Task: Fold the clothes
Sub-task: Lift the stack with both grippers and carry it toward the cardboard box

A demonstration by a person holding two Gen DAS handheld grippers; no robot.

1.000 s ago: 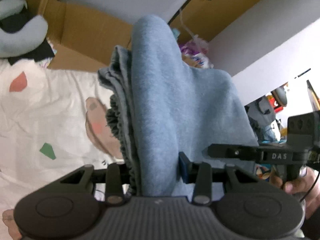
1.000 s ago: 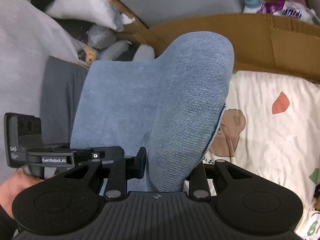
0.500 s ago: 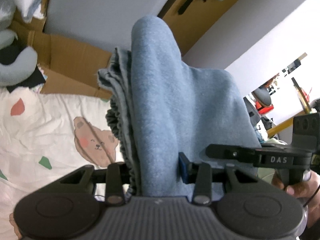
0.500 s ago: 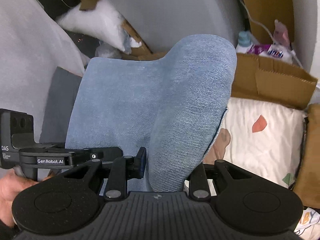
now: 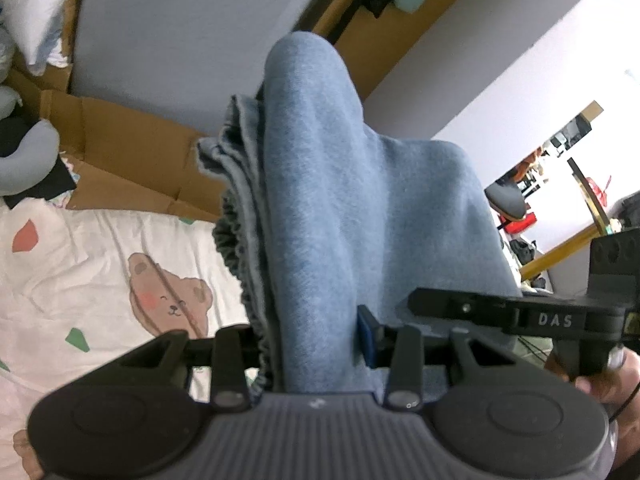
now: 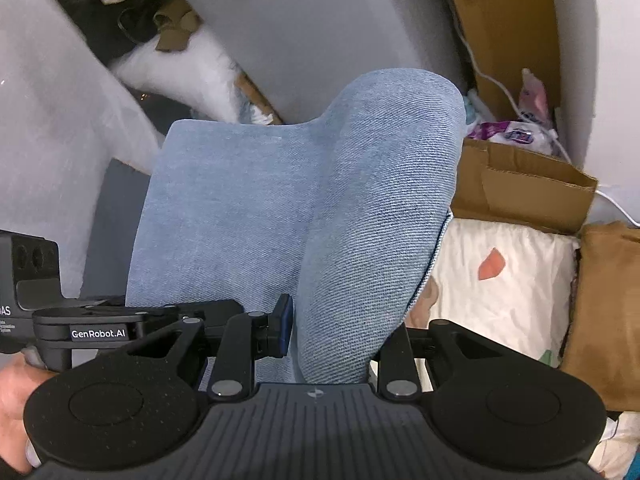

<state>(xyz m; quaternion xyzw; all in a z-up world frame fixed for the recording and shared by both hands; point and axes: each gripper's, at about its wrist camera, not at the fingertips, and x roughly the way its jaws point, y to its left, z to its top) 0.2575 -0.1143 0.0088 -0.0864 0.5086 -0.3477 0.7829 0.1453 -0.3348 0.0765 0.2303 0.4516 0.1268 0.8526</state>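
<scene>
Along the far edge of the bed we see a cardboard box with its flaps open; it holds a crumpled printed plastic packet, and a white cable runs down into it. In the left wrist view a flattened brown cardboard panel stands against the grey wall, with a white pillow above it and a grey neck cushion just beside it. What else lies inside the box we cannot tell.

We hold the blue denim garment up in the air, above the bedsheet, a white sheet printed with bears and coloured shapes. The garment is bunched into a thick folded roll that rises straight out between the fingers of each gripper and fills the middle of both views.

Our left gripper is clamped on one end of the roll: a blue-padded finger presses its right side, the other is hidden behind the gathered elastic waistband, which hangs at the roll's left edge. Our right gripper is clamped on the other end, the blue pad against the left side of the cloth, the opposite finger hidden behind it. The cloth spans flat between the two grips, so each camera sees the other gripper at its side, with a hand around the handle.
</scene>
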